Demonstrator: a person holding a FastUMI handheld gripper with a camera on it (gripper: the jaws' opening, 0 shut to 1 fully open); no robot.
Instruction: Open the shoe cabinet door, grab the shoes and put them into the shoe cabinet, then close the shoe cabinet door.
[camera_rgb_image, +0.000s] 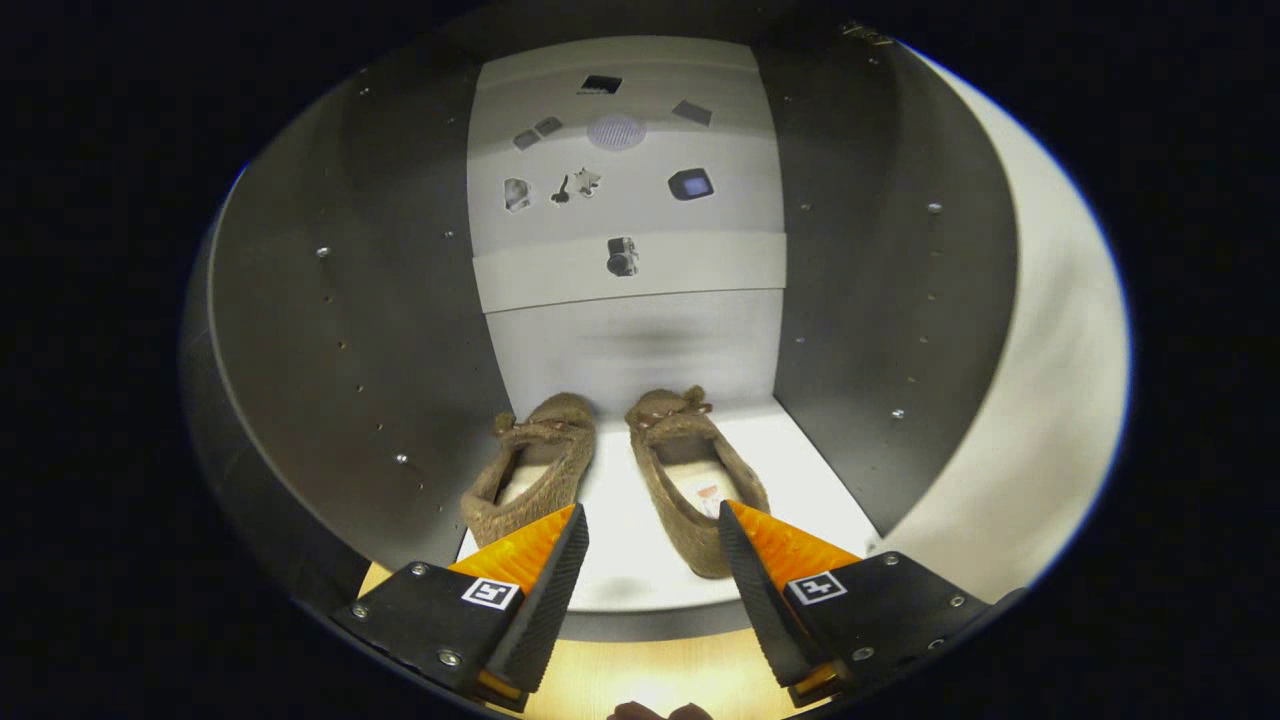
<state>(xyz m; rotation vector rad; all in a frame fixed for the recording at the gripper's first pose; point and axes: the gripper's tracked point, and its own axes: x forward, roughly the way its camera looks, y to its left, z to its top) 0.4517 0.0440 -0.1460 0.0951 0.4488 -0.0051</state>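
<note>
Shoes (620, 470) side by side inside shoe cabinet (360, 330), just beyond released, spread hand-held gripper (652, 525)

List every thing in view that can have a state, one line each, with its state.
claw: open, fingers spread, holding nothing, just in front of the shelf edge.
left slipper: on the cabinet shelf, upright, toe toward the back wall.
right slipper: on the same shelf beside the left one, upright, toe toward the back wall.
shoe cabinet: open, inside in full view.
</note>
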